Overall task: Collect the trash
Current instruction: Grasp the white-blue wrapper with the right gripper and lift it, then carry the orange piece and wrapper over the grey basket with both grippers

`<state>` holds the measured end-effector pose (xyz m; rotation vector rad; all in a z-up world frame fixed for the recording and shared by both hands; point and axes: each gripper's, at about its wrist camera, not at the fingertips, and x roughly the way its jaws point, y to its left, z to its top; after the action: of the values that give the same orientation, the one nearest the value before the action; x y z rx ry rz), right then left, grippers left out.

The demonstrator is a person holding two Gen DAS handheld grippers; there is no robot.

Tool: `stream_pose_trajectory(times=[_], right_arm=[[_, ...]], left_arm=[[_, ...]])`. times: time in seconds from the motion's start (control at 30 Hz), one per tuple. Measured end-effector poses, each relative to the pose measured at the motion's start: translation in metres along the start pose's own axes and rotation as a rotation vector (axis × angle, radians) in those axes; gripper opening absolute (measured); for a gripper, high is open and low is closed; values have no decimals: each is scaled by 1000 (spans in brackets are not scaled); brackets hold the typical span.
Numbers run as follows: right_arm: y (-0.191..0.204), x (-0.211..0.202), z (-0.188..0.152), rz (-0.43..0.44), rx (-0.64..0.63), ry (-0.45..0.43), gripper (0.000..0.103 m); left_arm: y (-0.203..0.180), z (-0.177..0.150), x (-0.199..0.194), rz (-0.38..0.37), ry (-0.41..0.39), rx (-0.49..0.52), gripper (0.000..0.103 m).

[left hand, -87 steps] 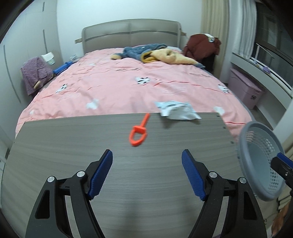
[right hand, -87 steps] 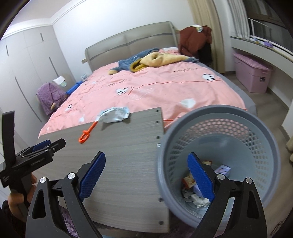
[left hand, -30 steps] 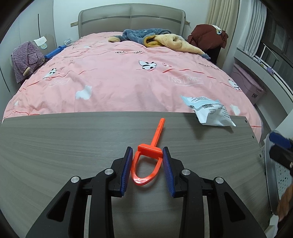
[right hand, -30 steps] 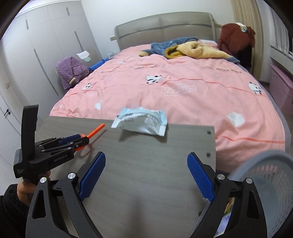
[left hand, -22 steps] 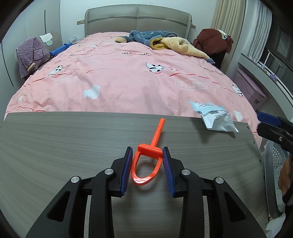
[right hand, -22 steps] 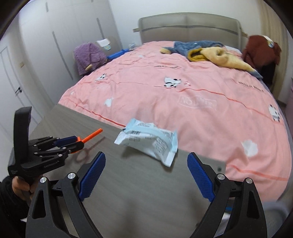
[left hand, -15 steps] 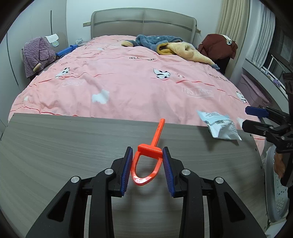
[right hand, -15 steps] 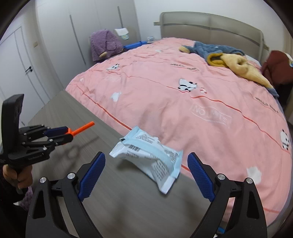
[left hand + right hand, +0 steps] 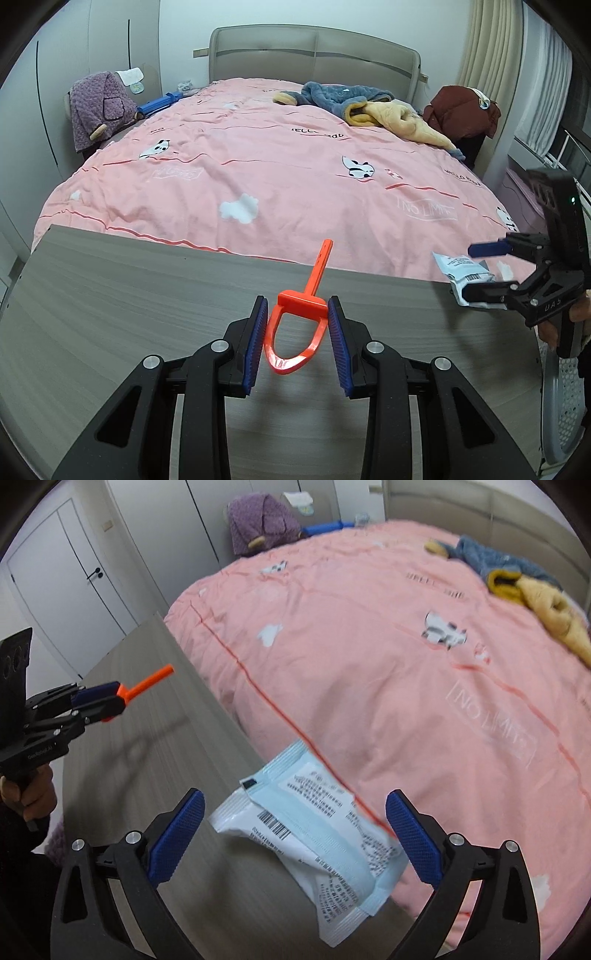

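left gripper (image 9: pixel 297 334): I pinch orange tool (image 9: pixel 297 332) by its stiff, light loop, over the board (image 9: pixel 129 295) | right gripper (image 9: pixel 293 834): my jaws opening, straddling packet (image 9: pixel 314 834) at board edge; soft, crinkly, slippery, so I'd grip mid-body

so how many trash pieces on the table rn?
2. Orange tool, clamped in the left gripper mid-table. Packet on the far edge by the bed, between the opening right gripper's jaws, untouched. Basket contents hidden.
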<state>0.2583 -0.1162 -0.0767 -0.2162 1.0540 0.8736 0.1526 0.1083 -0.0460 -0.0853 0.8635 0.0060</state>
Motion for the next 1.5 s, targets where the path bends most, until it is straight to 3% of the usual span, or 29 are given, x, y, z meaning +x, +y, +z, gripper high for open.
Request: stream_pose_trajectory(times=[0.4, 0.5, 0.73, 1.0, 1.13, 1.3, 1.5], right_arm=[[49, -14, -43, -35, 54, -8, 97], [60, -14, -51, -45, 126, -23, 97], [53, -10, -58, -184, 401, -101, 95], [63, -1, -51, -407, 463, -142, 80], [76, 11, -46, -498, 422, -121, 54], [86, 4, -53, -493, 444, -134, 51], [106, -40, -75, -512, 487, -209, 51]], left_arm=[[7, -5, -11, -22, -29, -23, 32], [7, -8, -16, -32, -38, -22, 33], [7, -14, -26, -47, -51, -16, 32], [9, -21, -37, -49, -67, -11, 33], [9, -23, -39, -52, -64, -12, 32], [6, -30, -48, -50, -65, 6, 33], [-13, -39, -58, -75, -61, 49, 32]])
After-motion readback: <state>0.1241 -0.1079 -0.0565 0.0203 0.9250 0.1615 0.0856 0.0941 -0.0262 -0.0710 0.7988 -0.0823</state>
